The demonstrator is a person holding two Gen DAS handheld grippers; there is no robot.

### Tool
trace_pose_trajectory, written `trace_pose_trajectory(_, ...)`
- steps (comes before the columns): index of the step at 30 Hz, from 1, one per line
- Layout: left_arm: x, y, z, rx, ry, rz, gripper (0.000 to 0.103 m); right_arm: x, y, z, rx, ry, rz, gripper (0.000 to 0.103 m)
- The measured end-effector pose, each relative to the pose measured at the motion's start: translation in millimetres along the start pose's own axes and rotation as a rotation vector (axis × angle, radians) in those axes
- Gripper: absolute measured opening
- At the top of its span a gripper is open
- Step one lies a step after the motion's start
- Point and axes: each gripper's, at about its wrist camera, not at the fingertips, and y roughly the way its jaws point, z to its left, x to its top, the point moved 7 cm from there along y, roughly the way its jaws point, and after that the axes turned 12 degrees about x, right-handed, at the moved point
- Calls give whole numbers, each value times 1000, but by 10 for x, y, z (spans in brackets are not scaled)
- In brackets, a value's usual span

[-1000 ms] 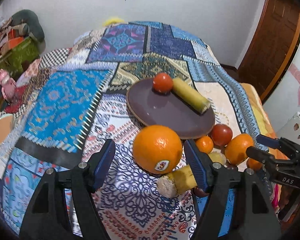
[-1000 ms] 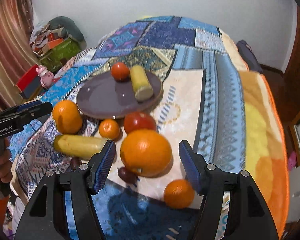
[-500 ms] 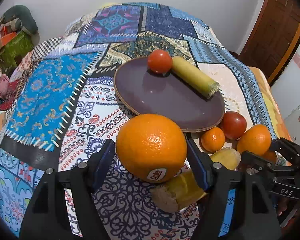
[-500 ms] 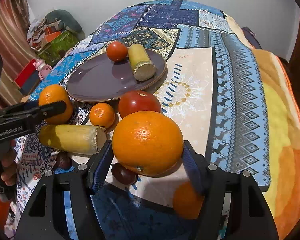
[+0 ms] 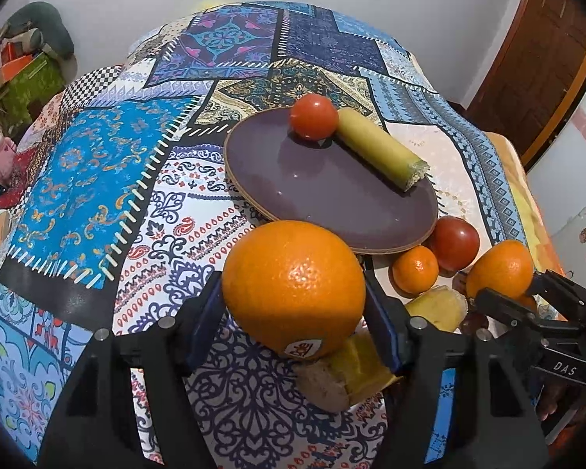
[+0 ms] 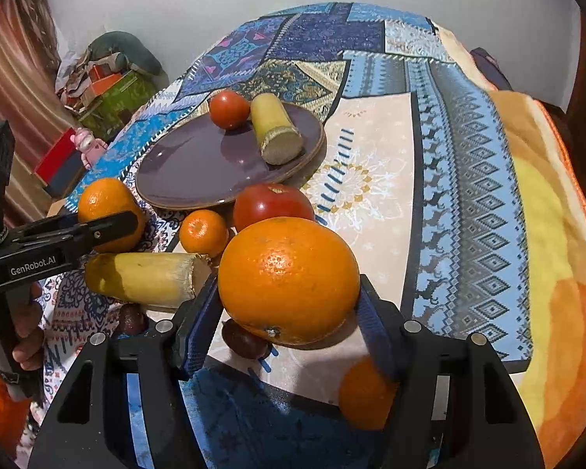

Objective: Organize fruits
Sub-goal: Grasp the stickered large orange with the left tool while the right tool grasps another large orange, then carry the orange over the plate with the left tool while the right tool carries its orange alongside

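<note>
My left gripper (image 5: 293,318) is shut on a large orange with a sticker (image 5: 293,289) and holds it above the bedspread. My right gripper (image 6: 287,322) is shut on another large orange (image 6: 289,279). A purple plate (image 5: 332,195) lies ahead with a small tomato (image 5: 313,116) and a yellow-green stalk piece (image 5: 379,152) on it; the plate also shows in the right wrist view (image 6: 199,168). Beside the plate lie a red tomato (image 6: 271,203), a small mandarin (image 6: 203,232) and a second stalk piece (image 6: 144,279). In the left wrist view the right gripper's orange (image 5: 500,269) shows at right.
The patterned quilt (image 5: 97,195) covers a bed. Another small orange (image 6: 365,394) and two dark small fruits (image 6: 242,338) lie under my right gripper. Clutter and boxes (image 6: 105,90) stand at the left wall. A wooden door (image 5: 539,58) is at the right.
Both grippers have closed on their oranges and lifted them off the quilt, moving closer to the plate.
</note>
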Motion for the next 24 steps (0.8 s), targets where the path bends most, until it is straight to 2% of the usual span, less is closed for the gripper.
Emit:
trace_pose_trajectory(4, 11, -60, 40, -16, -23, 1, 67, 68, -96, 35, 2, -11, -28, 62)
trace_pose_trajectory(11, 82, -238, 76, -9, -24, -42, 66, 257, -223, 113, 1, -35, -78, 62)
trace_pose_trajectory(18, 283, -483, 118, -12, -24, -112, 66, 442, -208, 203, 6, -61, -102, 62)
trace_pose_trajectory(24, 479, -543, 152, 0, -24, -150, 66, 641, -163, 323, 23, -94, -122, 62)
